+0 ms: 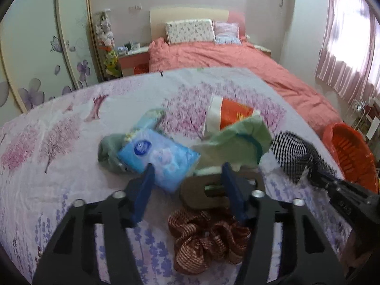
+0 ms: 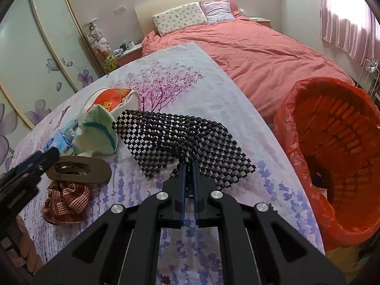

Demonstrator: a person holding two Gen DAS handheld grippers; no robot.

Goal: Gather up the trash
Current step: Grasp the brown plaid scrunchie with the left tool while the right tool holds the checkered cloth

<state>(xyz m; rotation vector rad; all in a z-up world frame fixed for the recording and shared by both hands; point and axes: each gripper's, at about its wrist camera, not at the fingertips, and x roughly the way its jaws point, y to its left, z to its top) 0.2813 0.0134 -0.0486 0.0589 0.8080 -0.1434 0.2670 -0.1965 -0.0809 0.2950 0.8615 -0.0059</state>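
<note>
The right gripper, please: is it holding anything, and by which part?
Yes. The right gripper is shut on the black beaded mat, pinching its near edge. The left gripper holds nothing.

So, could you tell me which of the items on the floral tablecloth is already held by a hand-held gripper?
The black beaded mat: the right hand-held gripper is shut on its near edge. The blue tissue pack, brown slipper and the rest lie free.

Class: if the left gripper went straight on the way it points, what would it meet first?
Most likely the blue packet, whose near corner lies between the fingertips of the left gripper. The brown sandal lies just right of that line. Depth is uncertain in this blurred view.
</note>
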